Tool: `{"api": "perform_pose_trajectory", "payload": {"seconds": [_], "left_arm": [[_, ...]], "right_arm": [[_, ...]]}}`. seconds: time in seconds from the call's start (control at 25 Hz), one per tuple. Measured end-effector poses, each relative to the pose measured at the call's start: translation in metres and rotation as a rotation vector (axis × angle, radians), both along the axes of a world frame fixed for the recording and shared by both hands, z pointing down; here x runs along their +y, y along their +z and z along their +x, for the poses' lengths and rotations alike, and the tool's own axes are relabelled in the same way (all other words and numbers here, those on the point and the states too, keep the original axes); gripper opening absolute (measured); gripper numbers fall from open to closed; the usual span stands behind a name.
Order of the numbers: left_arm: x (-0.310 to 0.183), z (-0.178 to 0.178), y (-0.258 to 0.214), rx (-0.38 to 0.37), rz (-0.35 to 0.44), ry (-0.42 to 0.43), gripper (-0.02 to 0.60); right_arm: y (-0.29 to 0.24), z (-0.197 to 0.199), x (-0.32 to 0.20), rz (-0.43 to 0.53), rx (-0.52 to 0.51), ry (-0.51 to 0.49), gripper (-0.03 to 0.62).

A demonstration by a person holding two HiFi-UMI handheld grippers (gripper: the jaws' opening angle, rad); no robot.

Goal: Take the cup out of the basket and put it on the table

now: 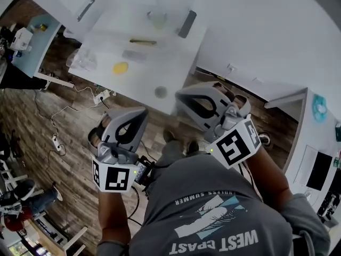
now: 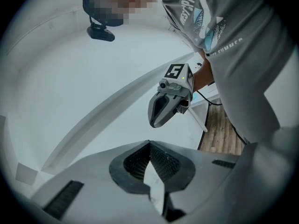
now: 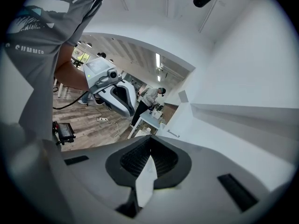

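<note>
Over the wood floor (image 1: 64, 143), close to the person's chest, both grippers are hanging w/ nothing in them. The left gripper (image 1: 139, 112) is showing its jaws pressed together at the tips in the left gripper view, w/ only pale background showing thru the slot below them. The right gripper (image 1: 184, 97) is doing the same in the right gripper view (tips meeting, nothing pinched). In the head view both are sitting short of the white table (image 1: 176, 68) ahead, not touching it. On the tabletop a yellow disc (image 1: 120, 68), a pencil-like stick (image 1: 143, 41), a dark flat bar (image 1: 187, 24) & a grey round spot (image 1: 161, 92) are lying apart from one another. A pale cup-like thing (image 1: 157, 19) is standing near the far edge, beside the dark bar. It's too small to say for sure it's the cup. The person is wearing a grey printed T-shirt (image 1: 213, 217).
</note>
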State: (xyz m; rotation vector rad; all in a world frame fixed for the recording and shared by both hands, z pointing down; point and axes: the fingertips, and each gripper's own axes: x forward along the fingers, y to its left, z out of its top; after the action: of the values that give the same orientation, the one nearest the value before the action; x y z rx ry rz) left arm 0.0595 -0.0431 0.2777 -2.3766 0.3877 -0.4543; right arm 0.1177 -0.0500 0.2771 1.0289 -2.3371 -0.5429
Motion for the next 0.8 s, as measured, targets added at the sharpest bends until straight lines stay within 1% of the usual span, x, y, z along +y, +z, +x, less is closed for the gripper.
{"api": "perform_pose_trajectory", "payload": {"seconds": [0.28,0.44,0.6,0.8], "left_arm": [[-0.048,0.001,-0.012,0.008,0.026,0.057,0.008],[-0.073,-0.009,-0.015,0.011,0.038,0.087,0.008],[-0.1,-0.02,-0.01,0.016,0.026,0.113,0.008],[-0.12,-0.024,-0.003,0.02,0.012,0.131,0.008]], "right_arm": [[-0.008,0.0,-0.04,0.019,0.002,0.056,0.011],[-0.005,-0.006,-0.064,0.019,0.003,0.092,0.011],[0.0,-0.014,-0.09,0.016,0.001,0.131,0.011],[0.003,-0.015,-0.111,0.007,0.021,0.156,0.011]]}}
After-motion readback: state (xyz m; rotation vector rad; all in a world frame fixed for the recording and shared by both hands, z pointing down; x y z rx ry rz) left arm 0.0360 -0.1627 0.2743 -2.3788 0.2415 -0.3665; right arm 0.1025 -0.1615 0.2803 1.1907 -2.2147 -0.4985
